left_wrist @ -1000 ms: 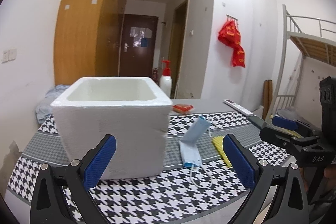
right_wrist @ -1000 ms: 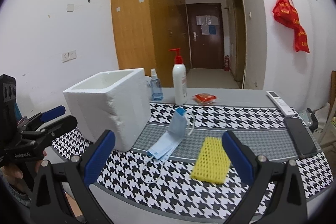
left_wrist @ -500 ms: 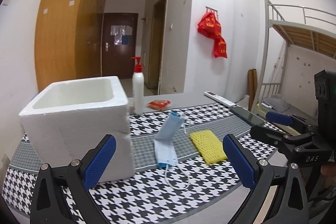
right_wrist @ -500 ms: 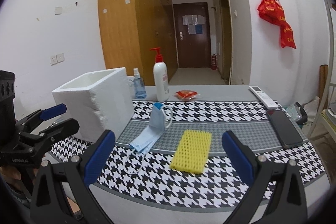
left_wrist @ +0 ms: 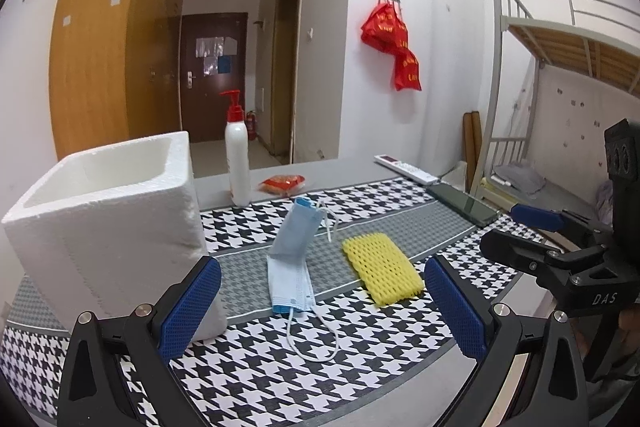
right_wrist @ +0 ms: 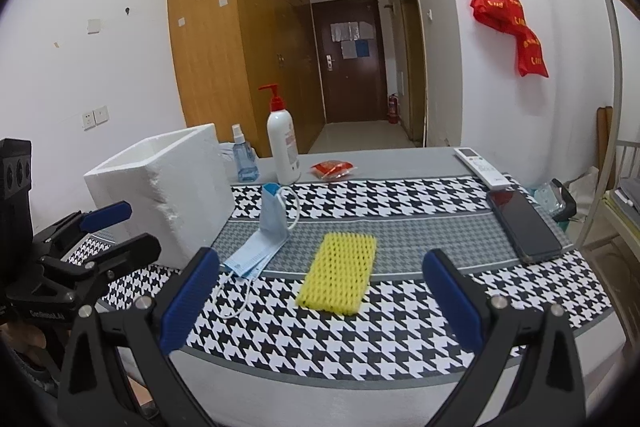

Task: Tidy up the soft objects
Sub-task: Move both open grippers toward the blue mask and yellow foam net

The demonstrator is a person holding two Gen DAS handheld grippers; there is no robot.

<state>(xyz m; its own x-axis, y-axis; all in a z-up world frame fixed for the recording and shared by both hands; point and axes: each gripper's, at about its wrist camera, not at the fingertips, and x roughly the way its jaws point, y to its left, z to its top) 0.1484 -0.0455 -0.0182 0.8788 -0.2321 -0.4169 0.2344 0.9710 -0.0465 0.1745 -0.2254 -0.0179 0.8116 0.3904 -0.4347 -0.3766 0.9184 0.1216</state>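
Both released: left claw (left_wrist: 322,303) and right claw (right_wrist: 318,297), nothing gripped. On desk (right_wrist: 400,395), blue mask (left_wrist: 291,267) just beside yellow foam net (right_wrist: 339,273); white foam box (left_wrist: 108,227) left. Spray bottle (right_wrist: 244,159) only in right view. "DAS" readable only in left view.

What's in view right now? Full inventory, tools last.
foam box: 1, white, table's left, open top
face mask: 1, blue, partly folded upright, right of box
foam net sleeve: 1, yellow, flat, right of mask
pump bottle: 1, white, red pump, behind mask
spray bottle: 1, blue, behind box
snack packet: 1, red, far edge
remote: 1, white, far right
phone: 1, dark, right
table runner: 1, black-white houndstooth
red bags: hanging, wall hook
left tool: open, empty
right tool: open, empty
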